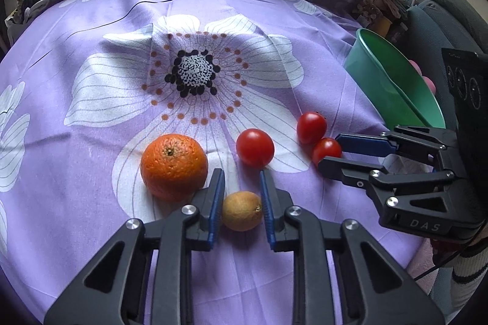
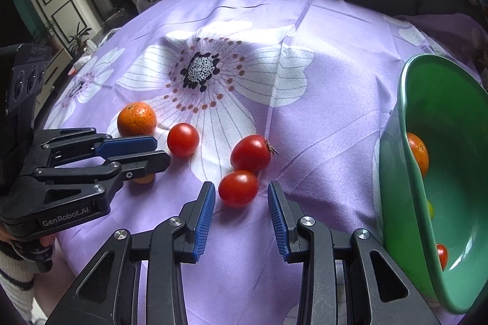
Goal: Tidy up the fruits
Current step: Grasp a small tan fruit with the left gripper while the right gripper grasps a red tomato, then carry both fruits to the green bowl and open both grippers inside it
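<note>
Your left gripper point(image 1: 242, 187) has its blue pads closed against the two sides of a small yellowish-brown fruit point(image 1: 242, 210) that sits on the purple flowered cloth point(image 1: 91, 20), so that fruit is clamped between the fingers while it rests on the cloth. Just left of that gripper lies a large orange point(image 1: 174, 166), touching or nearly touching the outer side of the left finger, and just beyond the fingertips is a round red tomato point(image 1: 255, 147). Further right, two more tomatoes sit pressed together: the farther tomato point(image 2: 250, 153) has a dry stem, and the nearer tomato point(image 2: 238, 188) lies directly ahead of your right gripper point(image 2: 241, 191). That gripper's jaws stand partly open with a clear gap on both sides of the nearer tomato, and the pads are not touching it, so it holds nothing. At your right stands a green bowl point(image 2: 405, 160), tipped on the cloth with its mouth facing up and toward you; inside it you can see another orange point(image 2: 418, 155), a small red tomato point(image 2: 442, 255) and a bit of something yellow-green near the rim
</note>
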Demonstrator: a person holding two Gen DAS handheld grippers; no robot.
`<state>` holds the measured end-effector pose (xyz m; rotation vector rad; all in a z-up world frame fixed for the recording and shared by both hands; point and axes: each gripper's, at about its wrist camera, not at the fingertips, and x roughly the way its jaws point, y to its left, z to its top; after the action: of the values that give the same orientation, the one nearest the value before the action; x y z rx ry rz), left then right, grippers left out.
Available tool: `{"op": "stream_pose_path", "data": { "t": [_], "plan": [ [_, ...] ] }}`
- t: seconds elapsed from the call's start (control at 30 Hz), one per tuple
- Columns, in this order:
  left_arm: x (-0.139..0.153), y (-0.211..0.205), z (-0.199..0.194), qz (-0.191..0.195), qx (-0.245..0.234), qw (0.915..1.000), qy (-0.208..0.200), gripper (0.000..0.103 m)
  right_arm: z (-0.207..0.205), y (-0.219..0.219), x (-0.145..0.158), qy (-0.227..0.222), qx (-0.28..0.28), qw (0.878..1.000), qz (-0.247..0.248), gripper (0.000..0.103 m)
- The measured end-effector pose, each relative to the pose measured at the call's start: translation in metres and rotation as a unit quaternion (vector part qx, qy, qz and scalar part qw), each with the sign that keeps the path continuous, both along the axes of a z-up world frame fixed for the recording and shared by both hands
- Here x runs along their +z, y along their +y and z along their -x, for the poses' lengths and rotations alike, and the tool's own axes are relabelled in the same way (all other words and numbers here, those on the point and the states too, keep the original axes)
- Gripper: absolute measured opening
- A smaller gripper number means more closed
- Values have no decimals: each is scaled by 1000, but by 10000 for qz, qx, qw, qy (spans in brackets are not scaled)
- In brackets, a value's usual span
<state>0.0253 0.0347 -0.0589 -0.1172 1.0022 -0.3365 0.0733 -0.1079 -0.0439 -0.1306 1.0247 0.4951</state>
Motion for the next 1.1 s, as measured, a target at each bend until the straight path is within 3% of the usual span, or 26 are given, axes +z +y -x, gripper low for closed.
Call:
{"op": "stream_pose_path", "data": {
  "t": [0.37, 0.43, 0.5, 0.67, 0.77, 0.87, 1.1],
  "plan": [
    [4, 0, 6, 125, -147, 9998, -100, 17, -4, 11, -7, 6, 30, 9999, 144, 36],
    [3, 3, 7, 132, -64, 9999, -92, 20, -4, 11, -7, 4, 19, 9999, 144, 36],
    [1, 5, 8, 138, -57, 9999, -43, 32, -4, 11, -7, 16, -5, 9999, 122, 36],
    [-2, 1, 11, 7, -129, 9999, 13, 41, -3, 10, -7, 21, -32, 9999, 94, 36],
    [-2, -2, 12, -70, -190, 9998, 12, 40, -2, 9, -8, 11, -11, 10000, 77, 36],
    [-4, -5, 12, -229, -219, 9995, -35, 27, -3, 8, -8, 2, 19, 10000, 62, 36],
    [-5, -7, 9, -242, -207, 9995, -33, 27, -2, 6, -8, -71, 28, 10000, -15, 29]
  ]
}}
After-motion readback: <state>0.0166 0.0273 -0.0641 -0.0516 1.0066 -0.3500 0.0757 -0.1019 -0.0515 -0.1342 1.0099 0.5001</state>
